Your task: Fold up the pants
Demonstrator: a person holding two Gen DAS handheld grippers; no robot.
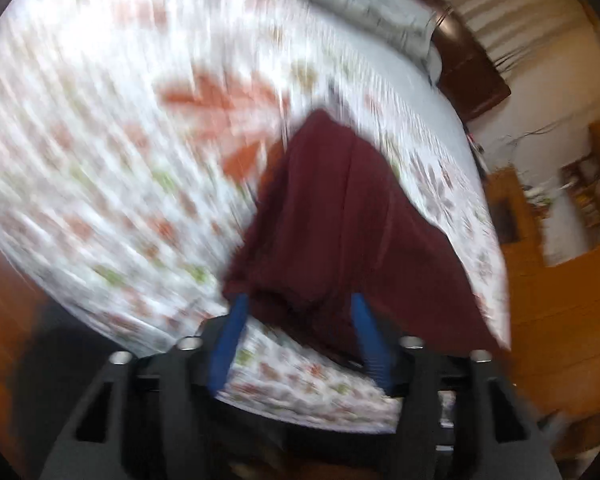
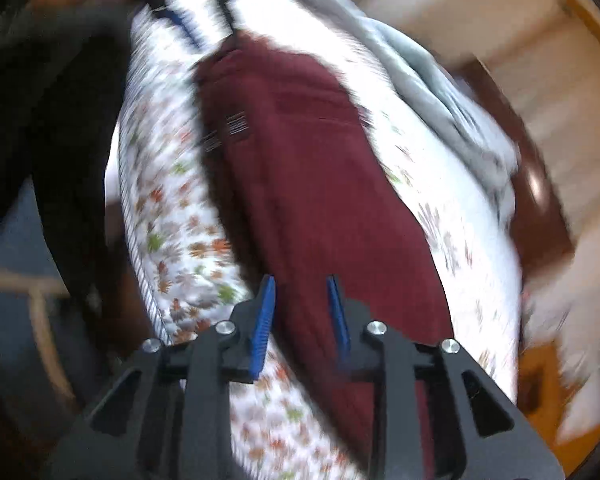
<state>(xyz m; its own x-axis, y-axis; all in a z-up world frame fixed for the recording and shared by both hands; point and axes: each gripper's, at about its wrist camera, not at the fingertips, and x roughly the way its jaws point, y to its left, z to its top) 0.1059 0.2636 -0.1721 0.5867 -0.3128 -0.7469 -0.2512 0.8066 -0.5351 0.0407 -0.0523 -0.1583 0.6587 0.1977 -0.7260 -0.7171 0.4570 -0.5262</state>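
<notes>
Both tools stand spread: left tool [image 1: 298, 304] and right tool [image 2: 300, 284] hover at the maroon pants [image 2: 312, 200], lying lengthwise on the bed [image 2: 172, 220]; cross folds likely remain

A bed [image 1: 100, 140] is covered by a white leaf-printed quilt [image 2: 172, 220] (blurred); on it maroon pants [image 2: 312, 184] are spread, and a pale grey blanket [image 2: 452, 112] is bunched.
</notes>
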